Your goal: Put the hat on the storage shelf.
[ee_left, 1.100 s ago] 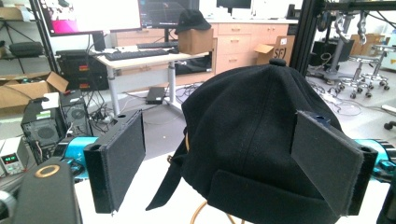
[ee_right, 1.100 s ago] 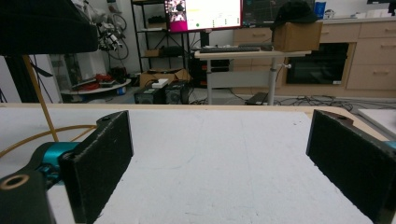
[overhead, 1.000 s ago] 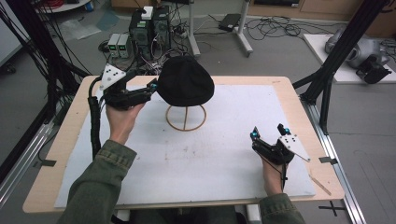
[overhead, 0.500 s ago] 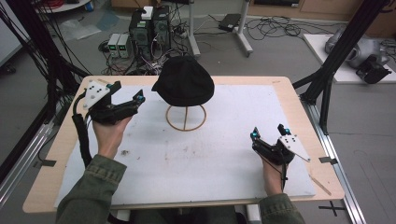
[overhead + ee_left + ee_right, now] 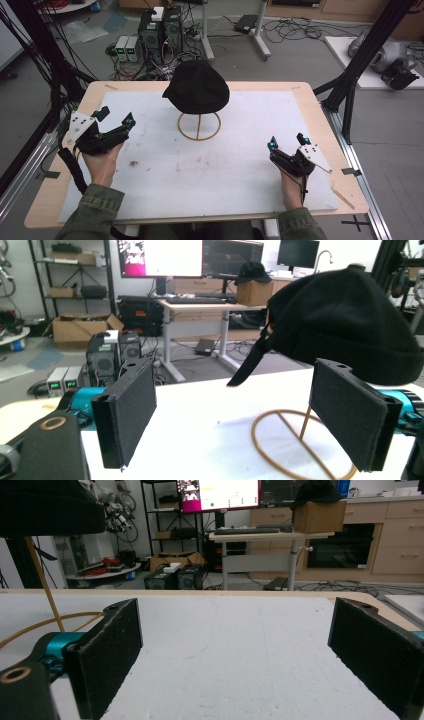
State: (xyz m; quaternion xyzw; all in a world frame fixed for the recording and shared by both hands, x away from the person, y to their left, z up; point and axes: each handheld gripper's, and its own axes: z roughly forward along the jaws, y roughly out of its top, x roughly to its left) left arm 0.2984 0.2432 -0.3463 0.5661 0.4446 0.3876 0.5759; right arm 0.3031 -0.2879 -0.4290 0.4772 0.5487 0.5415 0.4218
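Note:
A black cap (image 5: 197,87) rests on a thin golden wire stand (image 5: 199,126) at the back middle of the white mat. Seen from the left gripper view, the cap (image 5: 345,325) sits up on the stand's ring (image 5: 295,440), brim pointing left. My left gripper (image 5: 117,116) is open at the mat's left side, well clear of the cap, with nothing between its pads (image 5: 131,412). My right gripper (image 5: 287,140) is open at the right front of the mat, empty. In the right gripper view the cap's edge (image 5: 45,505) and the stand (image 5: 42,580) lie to the left.
The wooden table (image 5: 320,105) carries a white mat (image 5: 250,165). Black frame poles (image 5: 360,65) stand by the right side and cables hang at the left edge. Computers and cables (image 5: 160,30) lie on the floor behind the table.
My left gripper has let go of the cap, opened, and drawn back left and toward the front. The cap stays on its stand. The right gripper has held still.

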